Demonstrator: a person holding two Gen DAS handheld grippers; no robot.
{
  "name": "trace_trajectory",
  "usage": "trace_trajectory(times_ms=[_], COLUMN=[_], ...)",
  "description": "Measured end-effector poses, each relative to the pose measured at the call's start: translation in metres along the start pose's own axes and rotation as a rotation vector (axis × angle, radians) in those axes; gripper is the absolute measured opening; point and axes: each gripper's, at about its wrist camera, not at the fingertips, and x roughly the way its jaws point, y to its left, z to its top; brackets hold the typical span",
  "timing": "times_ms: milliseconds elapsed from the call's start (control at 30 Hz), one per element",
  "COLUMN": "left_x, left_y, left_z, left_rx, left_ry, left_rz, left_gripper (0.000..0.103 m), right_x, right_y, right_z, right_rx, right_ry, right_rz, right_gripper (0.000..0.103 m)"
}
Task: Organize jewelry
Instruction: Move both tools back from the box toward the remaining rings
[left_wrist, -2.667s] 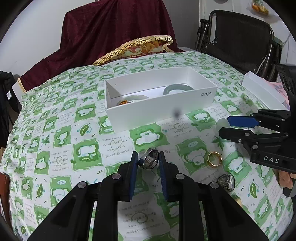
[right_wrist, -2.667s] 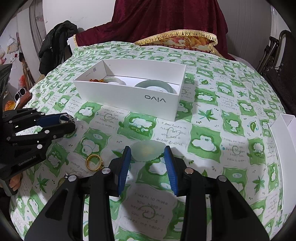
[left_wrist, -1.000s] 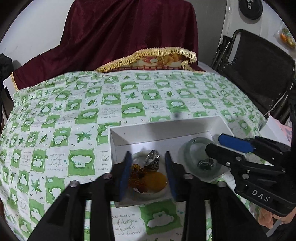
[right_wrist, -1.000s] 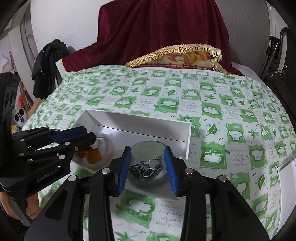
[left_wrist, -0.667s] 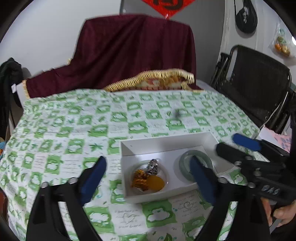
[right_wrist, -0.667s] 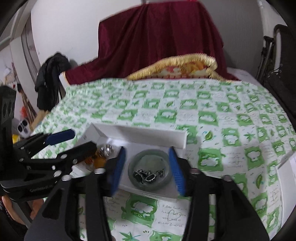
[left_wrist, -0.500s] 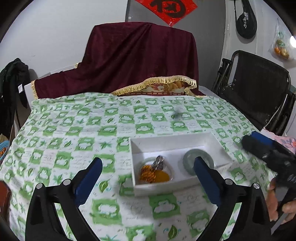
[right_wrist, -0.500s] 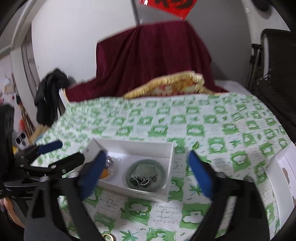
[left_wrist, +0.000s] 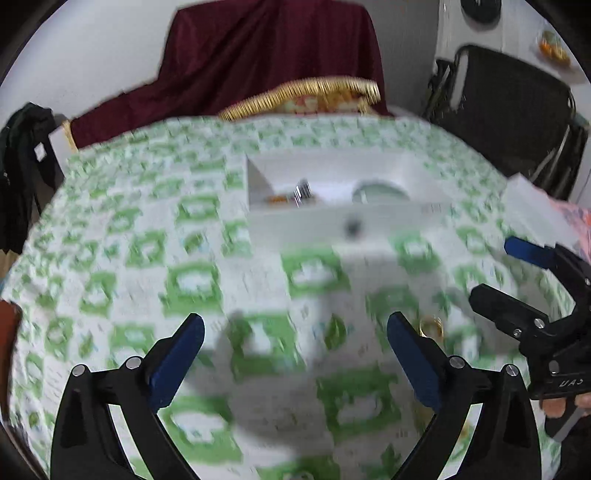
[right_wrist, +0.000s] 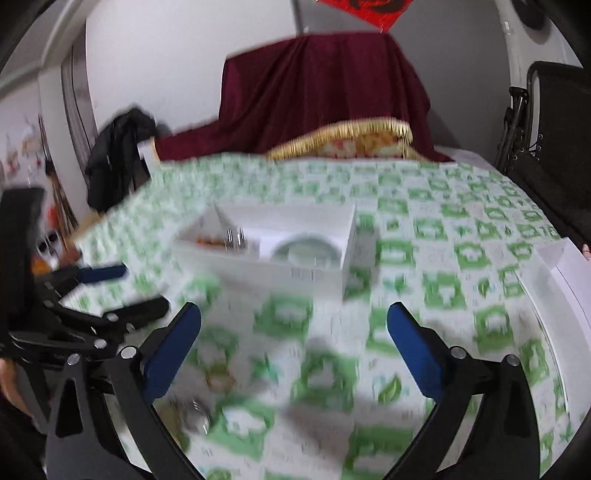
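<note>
A white box (left_wrist: 343, 221) stands on the green-patterned cloth, blurred by motion. Inside it lie a silver ring (left_wrist: 301, 190) beside orange pieces and a green bangle (left_wrist: 380, 190). My left gripper (left_wrist: 295, 321) hangs open and empty over the cloth, short of the box. A gold ring (left_wrist: 430, 328) lies by its right finger. My right gripper (right_wrist: 293, 310) has its jaws opening wide with nothing between them, also short of the box (right_wrist: 258, 269). A gold ring (right_wrist: 219, 378) and a silver ring (right_wrist: 197, 417) lie on the cloth at its lower left.
A second white box part (right_wrist: 565, 280) sits at the table's right edge. A black chair (left_wrist: 509, 107) stands at the right, and a maroon drape (left_wrist: 273, 59) with a gold-fringed cushion at the back. A dark jacket (right_wrist: 118, 155) hangs at the left.
Both grippers opened wide over the box, leaving the ring and the chain piece inside. Both then drew back toward the near side of the table; the box now looks farther away.
</note>
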Motion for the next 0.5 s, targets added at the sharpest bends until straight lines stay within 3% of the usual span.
trace_trajectory(times_ms=[100, 200, 300, 400, 500], left_x=[0.007, 0.013, 0.013, 0.013, 0.013], left_y=[-0.003, -0.004, -0.004, -0.004, -0.004], left_z=[-0.010, -0.012, -0.013, -0.012, -0.012], left_rx=[0.016, 0.032, 0.030, 0.030, 0.031], left_ry=[0.047, 0.081, 0.082, 0.082, 0.082], left_rz=[0.013, 0.028, 0.027, 0.029, 0.029], left_gripper=[0.100, 0.100, 0.100, 0.100, 0.100], right_x=[0.005, 0.000, 0.003, 0.016, 0.018], right_y=[0.006, 0.000, -0.014, -0.029, -0.025], right_z=[-0.014, -0.020, -0.022, -0.026, -0.027], right_rx=[-0.034, -0.005, 0.074, 0.157, 0.140], right_ry=[0.076, 0.073, 0.104, 0.189, 0.203], right_rz=[-0.030, -0.034, -0.045, -0.046, -0.045], right_gripper=[0.098, 0.098, 0.098, 0.099, 0.099])
